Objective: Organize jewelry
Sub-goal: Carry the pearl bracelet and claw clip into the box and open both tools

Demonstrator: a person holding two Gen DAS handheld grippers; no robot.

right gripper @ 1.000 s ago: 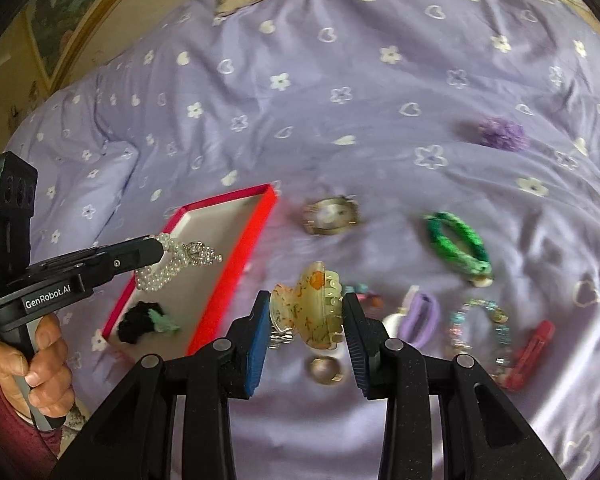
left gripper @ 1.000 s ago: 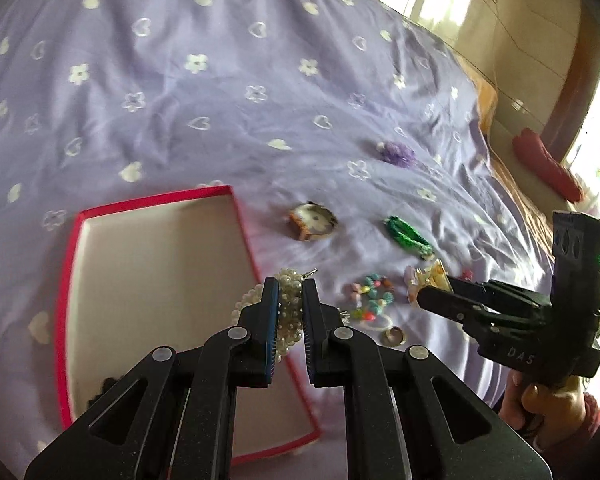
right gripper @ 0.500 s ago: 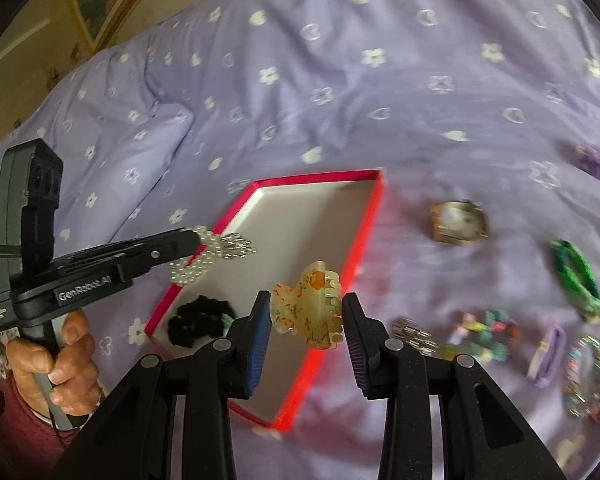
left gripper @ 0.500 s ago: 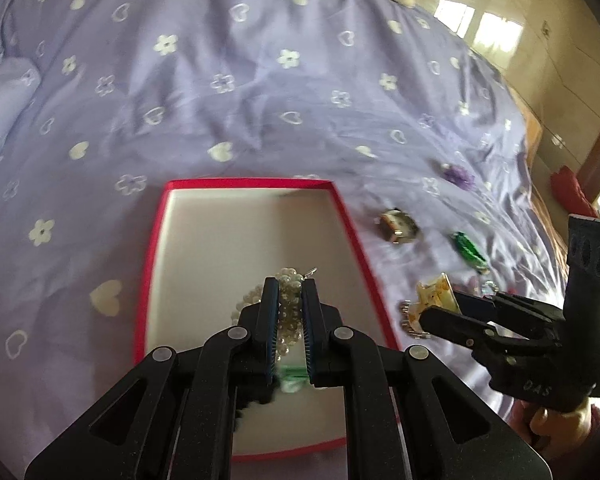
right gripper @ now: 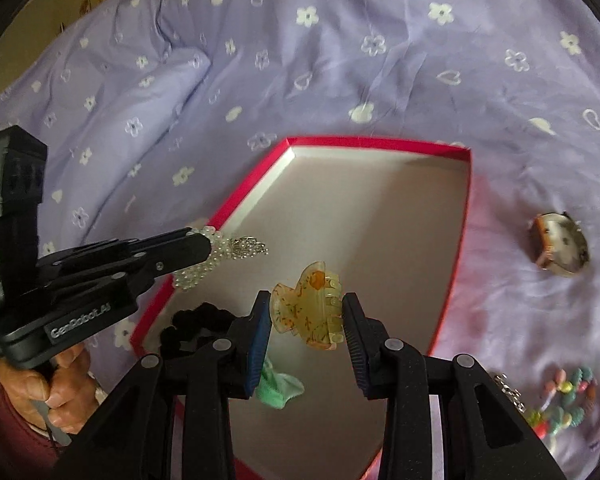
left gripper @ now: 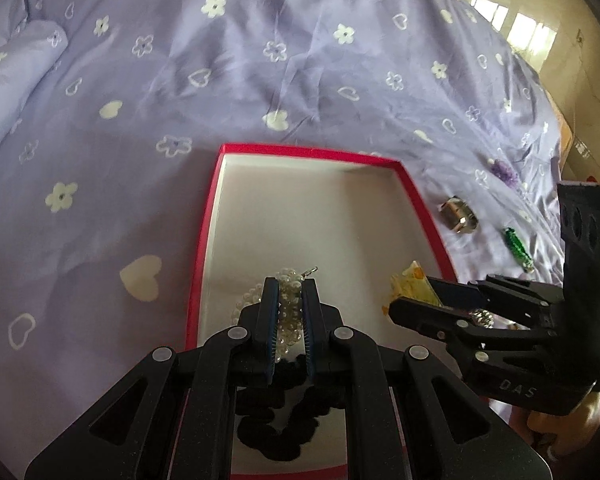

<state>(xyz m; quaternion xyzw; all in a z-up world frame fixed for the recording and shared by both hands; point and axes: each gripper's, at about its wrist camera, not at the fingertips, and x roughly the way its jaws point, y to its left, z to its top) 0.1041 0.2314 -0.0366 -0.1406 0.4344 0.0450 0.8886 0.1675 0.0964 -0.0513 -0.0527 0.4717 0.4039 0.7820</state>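
A red box with a white inside [left gripper: 312, 216] [right gripper: 380, 216] lies on the purple bedspread. My left gripper [left gripper: 290, 284] [right gripper: 204, 246] is shut on a pearl bracelet [left gripper: 288, 304] [right gripper: 220, 252] and holds it above the box's near left part. My right gripper [right gripper: 306, 304] [left gripper: 408, 292] is shut on a yellow hair claw clip [right gripper: 308, 312] [left gripper: 410, 284] and holds it over the box's near right part. A black scrunchie [left gripper: 276, 420] [right gripper: 196, 324] and a green piece [right gripper: 280, 388] lie in the box.
On the bedspread right of the box lie a watch [left gripper: 458, 218] [right gripper: 560, 246], a green bracelet [left gripper: 518, 246], a purple flower piece [left gripper: 504, 172] and a coloured bead bracelet [right gripper: 568, 396]. A folded quilt [right gripper: 100, 92] rises at the left.
Both grippers have moved left from the loose jewelry to above the box, each carrying its piece. The right gripper with the claw clip has come closer to the left one.
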